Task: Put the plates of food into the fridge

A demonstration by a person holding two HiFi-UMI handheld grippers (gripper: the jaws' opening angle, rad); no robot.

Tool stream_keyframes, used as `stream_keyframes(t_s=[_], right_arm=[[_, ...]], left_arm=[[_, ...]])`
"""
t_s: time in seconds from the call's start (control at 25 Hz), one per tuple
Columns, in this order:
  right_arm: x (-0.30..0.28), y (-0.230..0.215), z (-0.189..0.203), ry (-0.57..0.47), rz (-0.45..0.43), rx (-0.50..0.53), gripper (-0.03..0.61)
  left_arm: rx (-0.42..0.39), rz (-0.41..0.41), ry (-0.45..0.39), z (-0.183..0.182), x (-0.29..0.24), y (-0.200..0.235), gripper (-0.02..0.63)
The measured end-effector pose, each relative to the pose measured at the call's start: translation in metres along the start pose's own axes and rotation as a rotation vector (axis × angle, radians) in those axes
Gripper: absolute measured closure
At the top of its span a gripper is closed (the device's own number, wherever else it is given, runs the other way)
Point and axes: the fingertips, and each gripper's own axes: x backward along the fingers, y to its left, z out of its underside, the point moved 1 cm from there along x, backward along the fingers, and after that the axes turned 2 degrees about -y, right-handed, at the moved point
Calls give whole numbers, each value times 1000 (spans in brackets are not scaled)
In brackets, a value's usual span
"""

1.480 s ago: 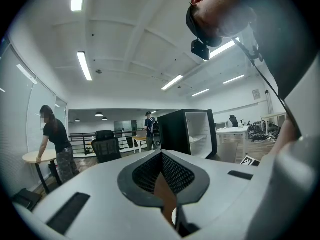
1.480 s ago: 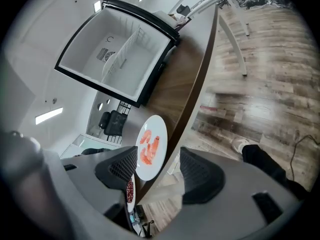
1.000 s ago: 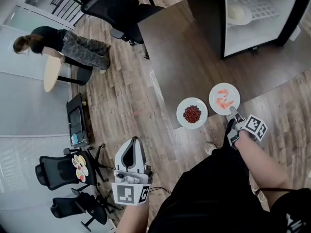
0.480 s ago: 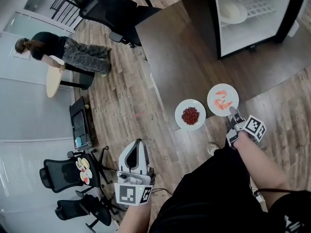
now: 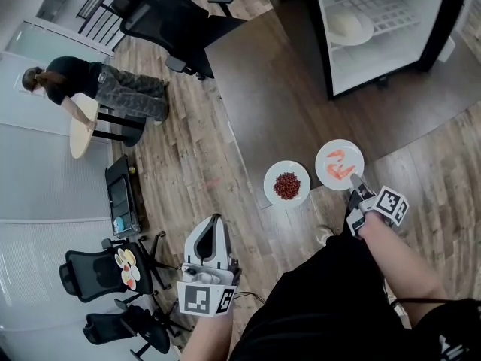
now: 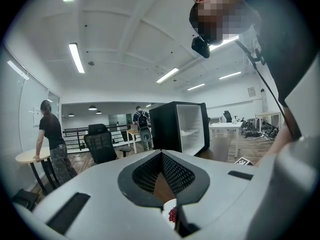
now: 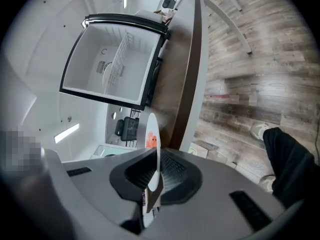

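**Right gripper clamped on pink-food plate at the table's near edge; left idle**

- Right gripper [image 5: 353, 185]: jaws have just been closing and are now pinched on the near rim of the plate of pink food [image 5: 340, 164]. In the right gripper view the rim runs edge-on between the pads [image 7: 161, 176], both sides in contact.
- Right arm pose: forearm [image 5: 394, 258] comes in from the lower right and is stretched toward the table [image 5: 263, 89]. The gripper noses slightly down at the near edge, with the marker cube [image 5: 391, 204] on its outer side.
- Plate of pink food: on the near edge of the table, partly overhanging it. Can't tell if it's resting or just lifted.
- Plate of red food [image 5: 286, 184]: just beside it, at the table's near corner, apart from both grippers.
- Left gripper [image 5: 213, 220]: tips together with nothing between them. The left gripper view shows only the table and a sliver of the red-food plate through the hollow behind the tips.
- Left arm pose: held off the table's near-left side over the wood floor, well apart from it. The gripper is roughly level and points toward the table.
- Fridge [image 5: 322, 36]: at the far end of the table, door open. One white plate [image 5: 347, 27] is already on its wire shelf.
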Motion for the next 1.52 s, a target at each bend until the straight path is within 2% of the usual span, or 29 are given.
stream_keyframes(t_s=[0.24,0.44,0.6,0.68,0.96,1.52], right_arm=[[4,13,-13,-10,-41,-41,565],[10,19,-34,-23,-27,-14,565],[13,30,-50,-52,-35,-67,565],[13,31,-61,-58,-33,-57,565],[27,47,-101,-98,-32,-38,565],[39,101,-207,-199,-88,-31,565]], left_arm=[[-3,22,-13,-8,-19,-7,611],[-11,54,-34,-19,-37,-13,611],[-10,78,-44,-25,-51,-14,611],[-9,87,-53,-29,-59,-14,611],[8,114,-96,-49,-85,-14,611],[48,127,-156,-75,-144,-19,611]])
